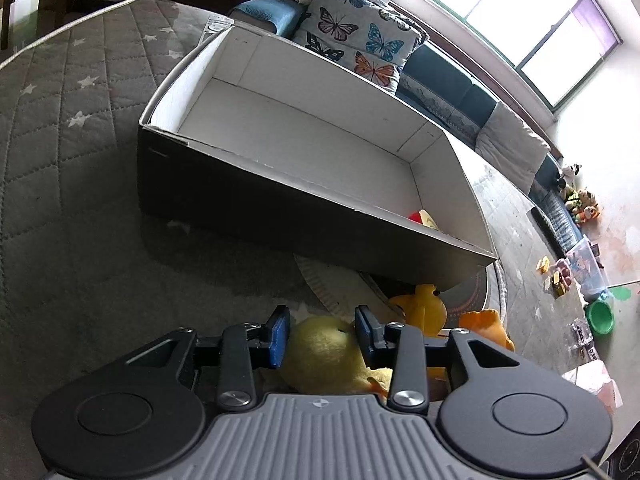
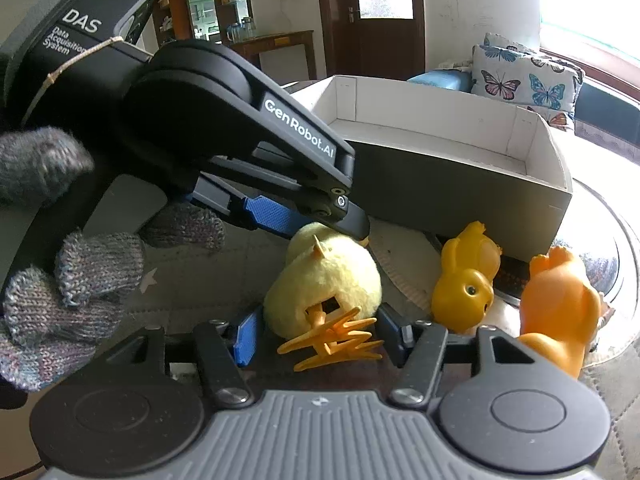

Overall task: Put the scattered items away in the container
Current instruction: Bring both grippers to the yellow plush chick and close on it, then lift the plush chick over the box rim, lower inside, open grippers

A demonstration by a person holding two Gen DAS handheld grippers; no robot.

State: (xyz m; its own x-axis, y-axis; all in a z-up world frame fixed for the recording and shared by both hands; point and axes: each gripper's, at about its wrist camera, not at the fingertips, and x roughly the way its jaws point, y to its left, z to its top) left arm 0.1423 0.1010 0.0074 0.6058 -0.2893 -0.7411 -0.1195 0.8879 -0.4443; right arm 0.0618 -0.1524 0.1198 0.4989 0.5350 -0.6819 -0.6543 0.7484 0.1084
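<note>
A fluffy pale-yellow plush chick (image 2: 328,280) with orange plastic feet lies on the grey quilted mat. My left gripper (image 1: 322,330) has its blue pads on both sides of the chick (image 1: 324,350), touching it; it also shows in the right wrist view (image 2: 316,224). My right gripper (image 2: 316,334) is open around the chick's feet end. A yellow rubber duck (image 2: 466,276) and an orange rubber toy (image 2: 560,304) lie to the right. The open cardboard box (image 1: 304,196) stands behind, with a red-and-yellow item (image 1: 424,218) in one corner.
A round patterned plate (image 2: 404,276) lies under the toys and the box's corner. A sofa with butterfly cushions (image 1: 356,36) runs behind the box. Toys, a green bowl (image 1: 600,314) and plastic tubs lie on the floor at the right.
</note>
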